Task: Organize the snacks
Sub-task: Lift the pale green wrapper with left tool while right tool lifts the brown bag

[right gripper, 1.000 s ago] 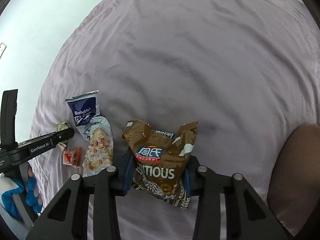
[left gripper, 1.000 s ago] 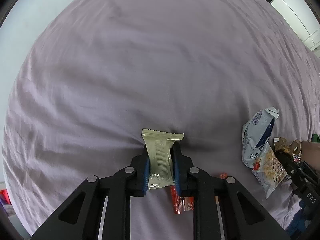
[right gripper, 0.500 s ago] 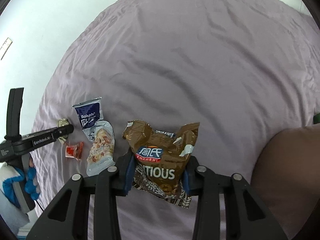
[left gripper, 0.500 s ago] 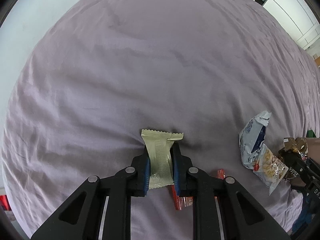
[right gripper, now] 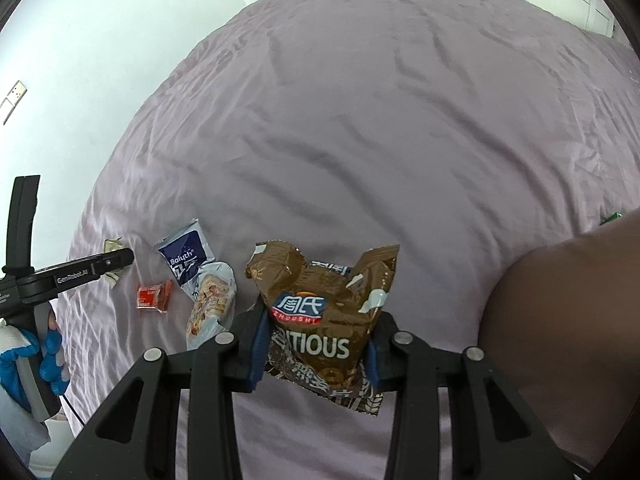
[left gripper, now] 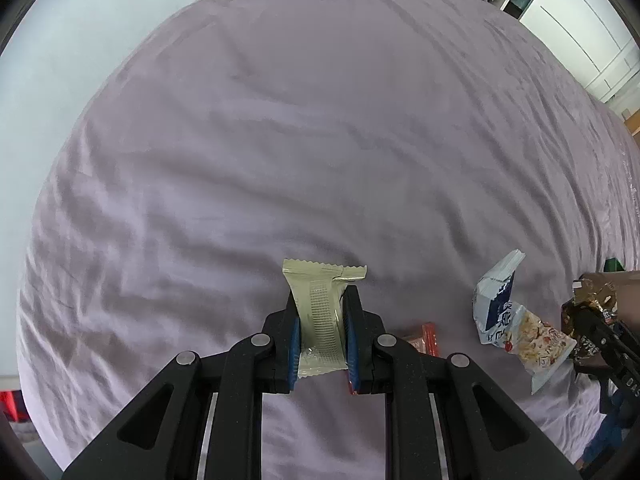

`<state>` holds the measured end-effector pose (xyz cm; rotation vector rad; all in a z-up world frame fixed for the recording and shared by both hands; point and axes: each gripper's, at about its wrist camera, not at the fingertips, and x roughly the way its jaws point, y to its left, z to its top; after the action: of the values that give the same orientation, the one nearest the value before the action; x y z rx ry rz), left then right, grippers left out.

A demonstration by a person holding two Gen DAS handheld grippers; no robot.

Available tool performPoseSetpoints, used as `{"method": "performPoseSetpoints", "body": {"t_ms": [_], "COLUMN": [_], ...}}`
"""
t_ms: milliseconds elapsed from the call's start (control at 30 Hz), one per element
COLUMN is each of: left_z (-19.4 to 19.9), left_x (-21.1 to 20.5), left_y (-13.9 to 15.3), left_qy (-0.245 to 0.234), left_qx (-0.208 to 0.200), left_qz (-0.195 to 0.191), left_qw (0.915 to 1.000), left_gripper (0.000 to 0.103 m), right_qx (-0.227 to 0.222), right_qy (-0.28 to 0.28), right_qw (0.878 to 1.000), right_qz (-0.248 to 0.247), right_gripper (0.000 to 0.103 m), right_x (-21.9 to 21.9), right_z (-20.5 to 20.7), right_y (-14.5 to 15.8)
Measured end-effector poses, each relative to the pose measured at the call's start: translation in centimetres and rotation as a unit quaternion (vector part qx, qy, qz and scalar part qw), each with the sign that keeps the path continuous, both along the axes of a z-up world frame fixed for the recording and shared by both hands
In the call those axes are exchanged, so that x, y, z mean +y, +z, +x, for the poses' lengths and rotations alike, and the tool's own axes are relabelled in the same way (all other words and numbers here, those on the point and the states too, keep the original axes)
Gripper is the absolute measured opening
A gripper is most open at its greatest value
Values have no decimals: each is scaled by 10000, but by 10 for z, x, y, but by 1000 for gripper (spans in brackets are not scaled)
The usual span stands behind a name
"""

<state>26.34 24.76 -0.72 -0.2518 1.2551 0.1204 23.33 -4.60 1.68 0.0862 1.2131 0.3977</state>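
My left gripper (left gripper: 320,312) is shut on a pale green snack packet (left gripper: 320,320) and holds it above the purple bedsheet (left gripper: 280,140). My right gripper (right gripper: 316,344) is shut on a brown snack bag (right gripper: 320,312) with white lettering, also above the sheet. On the sheet between them lie a blue-and-white bag (right gripper: 188,258), a clear bag of pale snacks (right gripper: 210,304) and a small red packet (right gripper: 152,296). The left gripper also shows in the right wrist view (right gripper: 108,262).
A brown rounded cushion-like object (right gripper: 560,320) lies at the right of the right wrist view. White walls and wardrobe doors (left gripper: 580,20) stand beyond the bed. A blue-gloved hand (right gripper: 44,360) holds the left gripper.
Both grippers have risen and pulled back with their packets; more of the bed and the room now shows. The loose snacks on the sheet have not moved.
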Motion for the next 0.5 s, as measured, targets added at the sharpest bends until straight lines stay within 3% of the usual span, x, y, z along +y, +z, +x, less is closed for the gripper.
{"method": "performPoseSetpoints", "body": {"t_ms": [267,500], "left_z": [-10,-11], "left_x": [-2,-1], "left_y": [9,8], "left_qy": [1,17], "left_qx": [-13,7], "left_qz": [19,36], "left_qw": [10000,10000], "left_gripper": [15,15], "right_qx": [304,417], "right_qy": [-21,410], "right_qw": [9995,9978], "right_qz": [-46,-321], "right_gripper": [0,0], "right_x": [-7,-3], "right_z": [-8,-18], "right_y": [-20,-27]}}
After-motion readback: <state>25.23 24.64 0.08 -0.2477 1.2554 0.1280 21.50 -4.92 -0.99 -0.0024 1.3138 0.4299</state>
